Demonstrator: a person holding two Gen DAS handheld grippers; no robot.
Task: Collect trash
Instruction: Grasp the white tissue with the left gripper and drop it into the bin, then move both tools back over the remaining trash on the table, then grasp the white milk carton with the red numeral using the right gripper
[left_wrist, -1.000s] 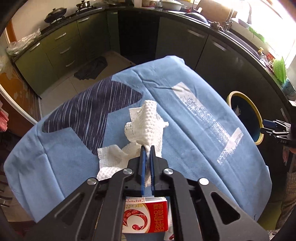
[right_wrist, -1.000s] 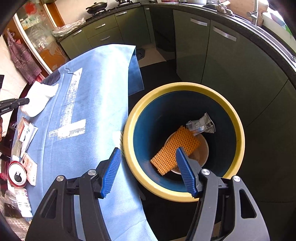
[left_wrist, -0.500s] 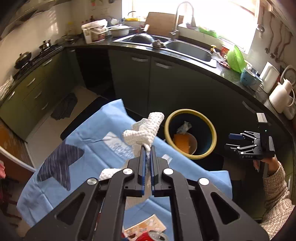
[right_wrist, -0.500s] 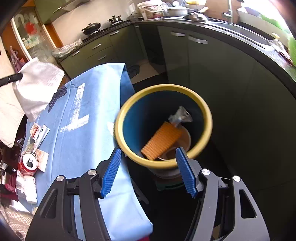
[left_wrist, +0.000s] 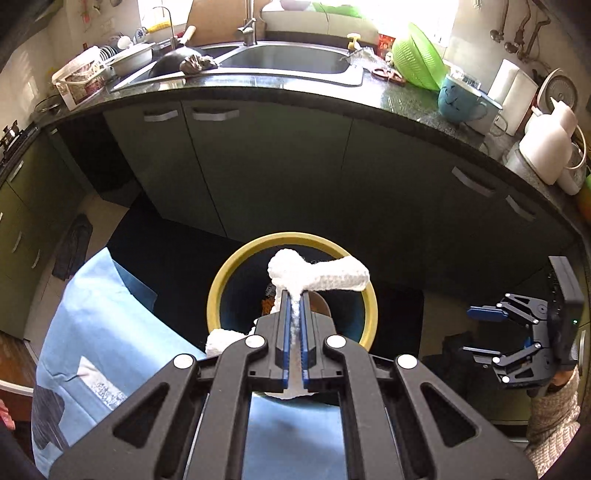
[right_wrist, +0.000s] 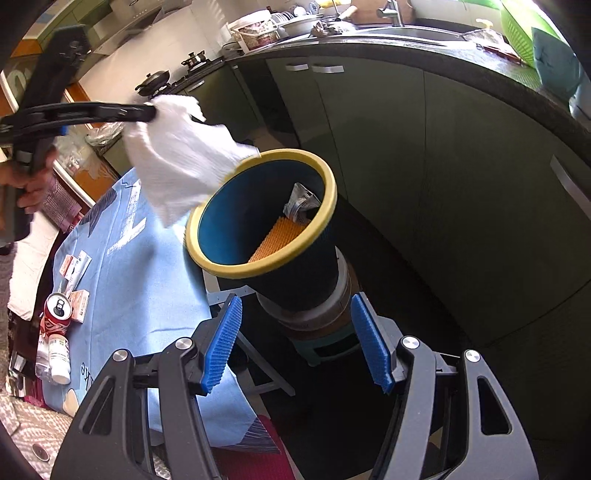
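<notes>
Left gripper (left_wrist: 293, 306) fingers clenched on white paper towel (left_wrist: 317, 275), held over bin (left_wrist: 221, 291) mouth. Right gripper (right_wrist: 297, 343) fingers released, nothing between, hanging beside bin base.

Left view only: towel tail trailing under fingers, right gripper (left_wrist: 491, 332) off to side, sink (left_wrist: 291, 61) and green colander (left_wrist: 419, 55) beyond.

Right view only: towel (right_wrist: 177, 162) spread wide, lower edge overlapping yellow rim; orange waffle sheet (right_wrist: 280, 236) and crumpled foil wrapper (right_wrist: 301, 203) inside bin; red can (right_wrist: 57, 308), small cartons (right_wrist: 77, 301), white bottle (right_wrist: 59, 354) on blue-clothed worktop (right_wrist: 147, 280); stove pan (right_wrist: 153, 79) far back.
</notes>
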